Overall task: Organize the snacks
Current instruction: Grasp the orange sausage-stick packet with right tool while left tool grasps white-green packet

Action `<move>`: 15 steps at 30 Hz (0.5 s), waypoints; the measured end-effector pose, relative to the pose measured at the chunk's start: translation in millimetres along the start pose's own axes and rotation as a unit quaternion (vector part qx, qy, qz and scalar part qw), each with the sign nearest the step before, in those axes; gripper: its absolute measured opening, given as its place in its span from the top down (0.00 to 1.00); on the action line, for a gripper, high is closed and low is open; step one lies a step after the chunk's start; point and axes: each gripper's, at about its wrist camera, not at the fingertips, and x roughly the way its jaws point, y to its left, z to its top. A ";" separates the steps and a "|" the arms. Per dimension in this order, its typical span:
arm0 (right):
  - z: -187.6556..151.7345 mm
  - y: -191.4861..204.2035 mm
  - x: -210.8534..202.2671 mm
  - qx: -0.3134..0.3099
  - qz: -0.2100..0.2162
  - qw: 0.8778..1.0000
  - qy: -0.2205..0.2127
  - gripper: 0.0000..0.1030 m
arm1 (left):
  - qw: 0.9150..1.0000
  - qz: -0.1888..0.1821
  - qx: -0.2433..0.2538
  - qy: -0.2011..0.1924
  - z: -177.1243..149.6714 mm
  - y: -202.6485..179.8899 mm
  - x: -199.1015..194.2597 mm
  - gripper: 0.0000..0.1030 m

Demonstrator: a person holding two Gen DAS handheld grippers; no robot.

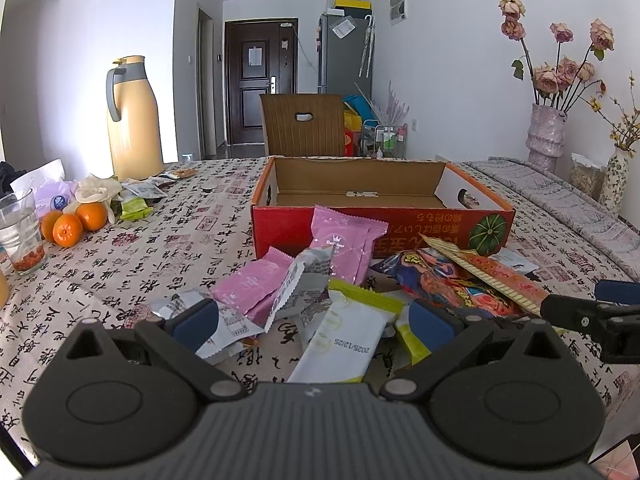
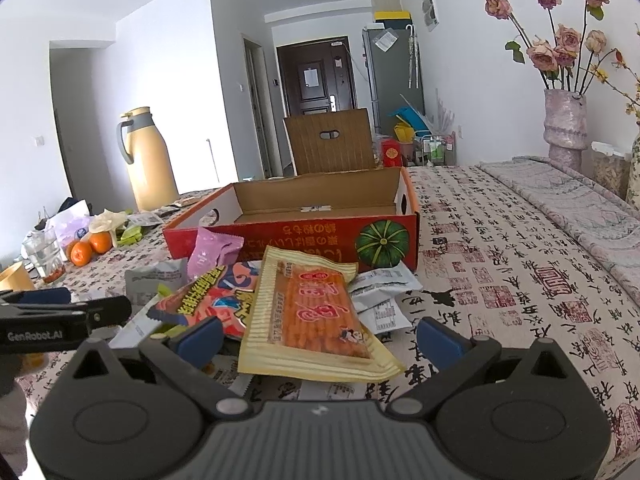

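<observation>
Both tools gape wide, the right tool (image 2: 318,338) over the yellow-edged snack packet (image 2: 316,314), light, crinkly and slippery, probably best pinched at its flat sealed edge.

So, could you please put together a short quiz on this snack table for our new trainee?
1. True or false: the red cardboard box already holds several snack packets.
2. Which packet lies between the fingers of the right gripper? A) a pink packet B) the yellow packet with an orange window C) a grey packet
3. Fill in: the left gripper is ____, with the white and lime packet between its fingers.

Key:
1. False; no packets show inside it, and they lie piled on the tablecloth in front of it.
2. B
3. open
</observation>
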 end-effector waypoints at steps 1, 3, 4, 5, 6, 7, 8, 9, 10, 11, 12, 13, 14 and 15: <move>0.8 -0.4 0.1 0.002 0.002 1.000 -0.002 0.00 | 1.000 0.000 0.000 0.000 0.1 0.4 0.3 0.00; 2.9 -1.0 0.7 0.006 0.008 1.000 -0.005 0.00 | 1.000 -0.001 -0.002 -0.001 2.0 1.4 2.3 0.00; 4.1 -1.1 1.9 0.007 0.010 1.000 -0.005 0.00 | 1.000 -0.001 -0.002 -0.001 2.9 1.5 3.4 0.00; 5.5 -1.2 3.7 0.008 0.009 1.000 -0.004 0.00 | 1.000 0.000 -0.003 0.000 3.8 1.7 4.5 0.00; 7.1 -1.8 6.0 0.010 0.009 1.000 -0.003 0.00 | 1.000 0.000 -0.003 0.000 4.7 1.9 5.6 0.00; 9.0 -2.3 8.6 0.011 0.009 1.000 -0.002 0.00 | 1.000 0.000 -0.004 0.000 5.9 2.3 6.6 0.00; 11.1 -3.4 11.4 0.013 0.009 1.000 0.000 0.00 | 1.000 0.000 -0.005 0.001 6.8 2.9 7.5 0.00; 13.4 -4.2 14.8 0.014 0.011 1.000 0.001 0.00 | 1.000 0.001 -0.006 0.001 7.4 3.1 8.9 0.00; 16.0 -5.4 19.0 0.015 0.012 1.000 0.004 0.00 | 1.000 0.001 -0.007 0.002 7.8 3.5 10.0 0.00; 18.5 -6.3 23.9 0.015 0.013 1.000 0.010 0.00 | 1.000 0.002 -0.007 0.003 8.3 4.0 11.0 0.00; 21.4 -7.5 30.5 0.015 0.013 1.000 0.021 0.00 | 1.000 0.002 -0.008 0.004 8.3 4.3 12.3 0.00; 24.1 -9.1 38.1 0.018 0.012 0.999 0.032 0.00 | 1.000 0.003 -0.009 0.006 8.0 4.9 13.8 0.00; 26.0 -10.4 43.8 0.021 0.015 0.999 0.040 0.00 | 1.000 0.004 -0.010 0.008 7.8 5.2 15.2 0.00; 28.0 -12.0 50.2 0.024 0.020 0.998 0.048 0.02 | 1.000 0.005 -0.009 0.010 7.4 5.8 16.5 0.00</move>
